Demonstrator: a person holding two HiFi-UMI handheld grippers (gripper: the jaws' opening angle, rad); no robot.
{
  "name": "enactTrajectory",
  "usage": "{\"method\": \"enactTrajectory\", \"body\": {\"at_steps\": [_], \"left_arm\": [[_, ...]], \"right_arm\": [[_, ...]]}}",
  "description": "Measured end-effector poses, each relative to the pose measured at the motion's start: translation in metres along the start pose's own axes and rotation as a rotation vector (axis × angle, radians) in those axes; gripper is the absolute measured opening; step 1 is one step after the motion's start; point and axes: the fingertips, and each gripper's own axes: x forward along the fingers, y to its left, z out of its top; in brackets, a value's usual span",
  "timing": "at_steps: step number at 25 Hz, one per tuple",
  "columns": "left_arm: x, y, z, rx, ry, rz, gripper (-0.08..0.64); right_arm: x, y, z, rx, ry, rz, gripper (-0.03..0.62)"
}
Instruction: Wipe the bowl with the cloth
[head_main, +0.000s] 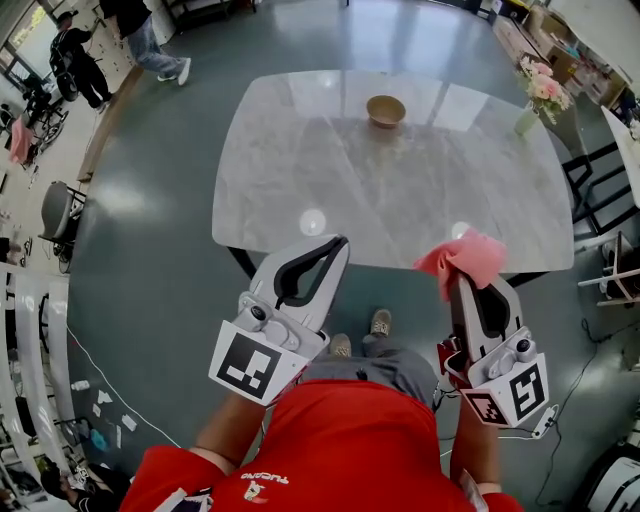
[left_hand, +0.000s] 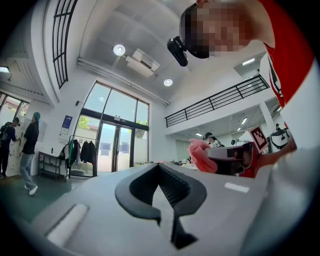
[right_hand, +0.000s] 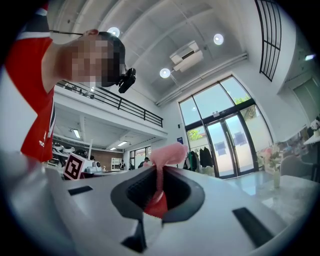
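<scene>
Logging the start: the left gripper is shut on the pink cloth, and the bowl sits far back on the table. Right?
No: the right gripper is shut on the pink cloth, as the right gripper view shows. The bowl sits far back on the table.

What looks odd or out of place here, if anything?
Nothing is spilled or broken. The bowl sits upright on the table. The only oddity: the pink cloth is bunched in the shut right tool, held short of the table, well away from the bowl. The left tool is shut and empty.
</scene>
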Motion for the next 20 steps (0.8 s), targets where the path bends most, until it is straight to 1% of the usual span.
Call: {"method": "enactTrajectory", "body": {"at_steps": [4,9,20], "left_arm": [[0.011,0.0,-0.002,0.006,0.005,0.005,0.006],[0.025,0.014,-0.005,0.012,0.016,0.035,0.006],[0.084,0.04,-0.018,0.027,0.048,0.062,0.006]], "right_arm": [[0.004,-0.013,-0.002,0.004,0.004,0.008,0.019],[0.023,-0.026,-0.007,0.011,0.003,0.042,0.02],[0.064,-0.086,-0.016,0.024,0.013,0.076,0.02]]}}
